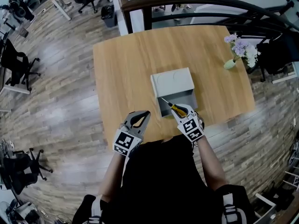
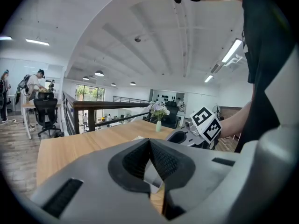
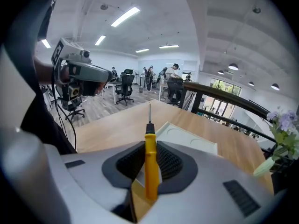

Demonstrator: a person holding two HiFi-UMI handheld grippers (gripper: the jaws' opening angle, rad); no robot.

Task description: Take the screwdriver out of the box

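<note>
A white-grey box [image 1: 172,83] stands in the middle of the wooden table [image 1: 126,73], with its open side [image 1: 181,102] facing me. My right gripper [image 1: 181,111] is just above that opening, shut on the yellow-handled screwdriver [image 1: 175,108]. The screwdriver's metal tip points up and left. In the right gripper view the screwdriver [image 3: 150,160] stands upright between the pads, with the box lid [image 3: 189,136] behind it. My left gripper [image 1: 146,113] hovers at the table's near edge, left of the box. Its jaws are shut with nothing held. The left gripper view shows its fingertips [image 2: 150,143] touching.
A small vase of pale purple flowers [image 1: 241,50] stands at the table's far right corner. A dark railing [image 1: 187,1] runs behind the table. Office chairs [image 1: 18,64] stand on the wood floor to the left. The table's near edge [image 1: 154,136] is against my body.
</note>
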